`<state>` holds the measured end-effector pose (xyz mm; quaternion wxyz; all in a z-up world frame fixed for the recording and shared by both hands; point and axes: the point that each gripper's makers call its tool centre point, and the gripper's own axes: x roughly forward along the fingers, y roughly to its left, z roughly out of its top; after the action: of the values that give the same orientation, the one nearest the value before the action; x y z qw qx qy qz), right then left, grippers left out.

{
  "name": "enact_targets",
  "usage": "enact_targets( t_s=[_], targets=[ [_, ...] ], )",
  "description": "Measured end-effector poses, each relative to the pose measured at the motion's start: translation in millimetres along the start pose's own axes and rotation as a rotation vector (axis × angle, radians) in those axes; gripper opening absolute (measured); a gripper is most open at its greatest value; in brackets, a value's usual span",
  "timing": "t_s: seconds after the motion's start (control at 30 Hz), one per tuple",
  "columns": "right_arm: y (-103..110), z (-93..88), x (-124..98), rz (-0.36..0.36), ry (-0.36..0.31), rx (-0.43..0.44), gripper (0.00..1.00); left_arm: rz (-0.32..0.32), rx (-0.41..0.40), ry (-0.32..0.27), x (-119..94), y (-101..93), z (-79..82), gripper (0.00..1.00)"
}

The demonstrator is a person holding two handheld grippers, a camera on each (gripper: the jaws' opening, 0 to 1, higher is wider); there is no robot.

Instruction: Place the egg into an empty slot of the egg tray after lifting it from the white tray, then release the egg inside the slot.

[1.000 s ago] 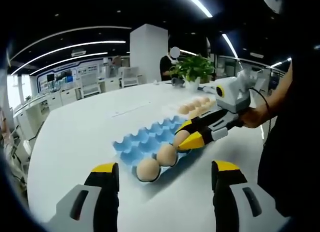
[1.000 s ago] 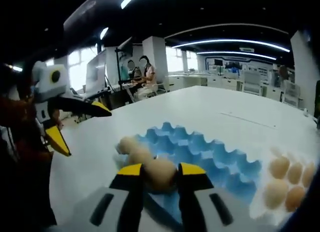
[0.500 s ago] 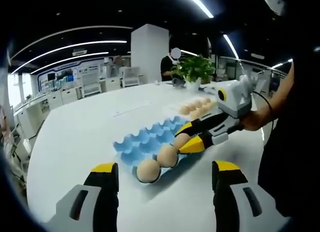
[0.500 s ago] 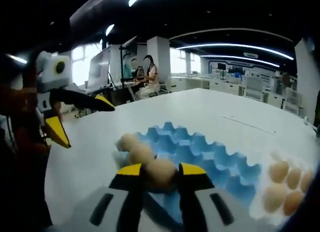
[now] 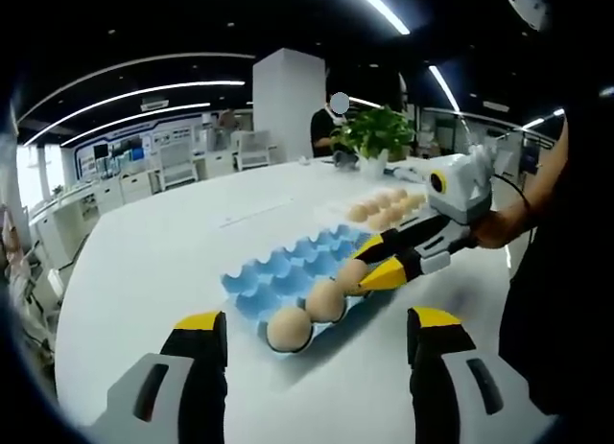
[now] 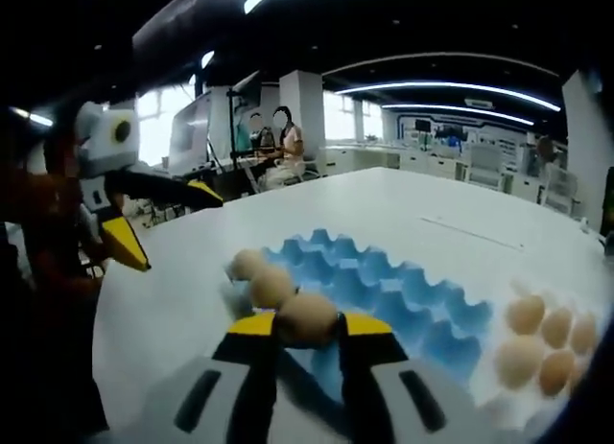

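Two facing views — each from behind its own tool, close over the shared blue egg tray (image 5: 288, 276).

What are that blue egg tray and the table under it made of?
The blue egg tray looks like moulded paper pulp, matte, with soft-edged peaks; it might be thin plastic instead. The table has a smooth white top with a slight sheen, likely laminate or a painted board.

Egg (image 6: 305, 319): lower half hidden behind right tongs (image 6: 303, 326) tips. Blue egg tray (image 6: 403, 295): near edge covered by the same tongs. White tray (image 6: 537, 353): blurred, cut by picture edge.
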<state>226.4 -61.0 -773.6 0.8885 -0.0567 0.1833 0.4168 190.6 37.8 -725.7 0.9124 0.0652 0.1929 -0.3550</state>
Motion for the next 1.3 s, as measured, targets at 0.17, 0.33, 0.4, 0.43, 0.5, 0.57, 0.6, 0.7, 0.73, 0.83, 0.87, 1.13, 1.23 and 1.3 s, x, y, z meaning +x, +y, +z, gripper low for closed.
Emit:
enact_targets(
  t_s=[0.17,0.33,0.4,0.43,0.5,0.57,0.6,0.7,0.73,0.83,0.87,1.13,1.23,1.3],
  targets=[
    [-4.4,1.4,-10.6,-0.022,-0.007,0.017,0.24,-0.002,0.002,-0.005,0.5,-0.5,1.3,0.76],
    [-23.8,7.0,-34.5,-0.098,-0.038,0.03,0.24,-0.008,0.01,0.009,1.3,-1.3,-1.0,0.75],
    [-38.7,1.8,-46.0,-0.149,-0.027,0.056,0.24,-0.014,0.006,0.011,2.2,-2.4,-1.6,0.75],
    [-48.0,1.4,-53.3,-0.18,-0.046,0.084,0.24,-0.015,0.008,0.01,2.8,-2.9,-1.4,0.76],
    [-62.0,-3.6,-65.7,-0.228,-0.036,0.089,0.24,-0.016,0.011,0.007,3.5,-3.3,-0.4,0.77],
    [-74.0,-6.5,-76.5,-0.273,-0.039,0.091,0.24,-0.02,0.009,0.005,3.8,-4.0,0.3,0.76],
    [-81.9,-9.1,-84.6,-0.303,-0.038,0.103,0.24,-0.021,0.008,0.005,4.0,-4.2,0.6,0.76],
    [-104.8,-14.3,-107.5,-0.397,-0.051,0.134,0.24,-0.022,0.011,0.01,4.4,-4.2,0.1,0.76],
    [-112.1,-16.4,-115.0,-0.427,-0.051,0.137,0.24,-0.024,0.008,0.01,4.4,-4.5,0.0,0.76],
    [-142.2,-25.5,-145.8,-0.553,-0.055,0.167,0.24,-0.018,0.007,0.0,4.0,-3.1,1.7,0.77],
    [-149.8,-27.6,-153.8,-0.586,-0.055,0.172,0.24,-0.019,0.007,0.0,4.0,-3.0,1.9,0.76],
    [-203.2,-47.1,-215.5,-0.839,-0.042,0.175,0.24,-0.022,0.008,0.01,4.0,-3.0,0.7,0.75],
    [-211.0,-56.2,-220.4,-0.86,-0.032,0.208,0.25,-0.026,0.009,0.012,4.1,-3.8,1.0,0.74],
    [-214.4,-63.5,-220.7,-0.864,-0.012,0.216,0.25,-0.029,0.01,0.013,4.0,-4.6,1.2,0.74]
  ],
)
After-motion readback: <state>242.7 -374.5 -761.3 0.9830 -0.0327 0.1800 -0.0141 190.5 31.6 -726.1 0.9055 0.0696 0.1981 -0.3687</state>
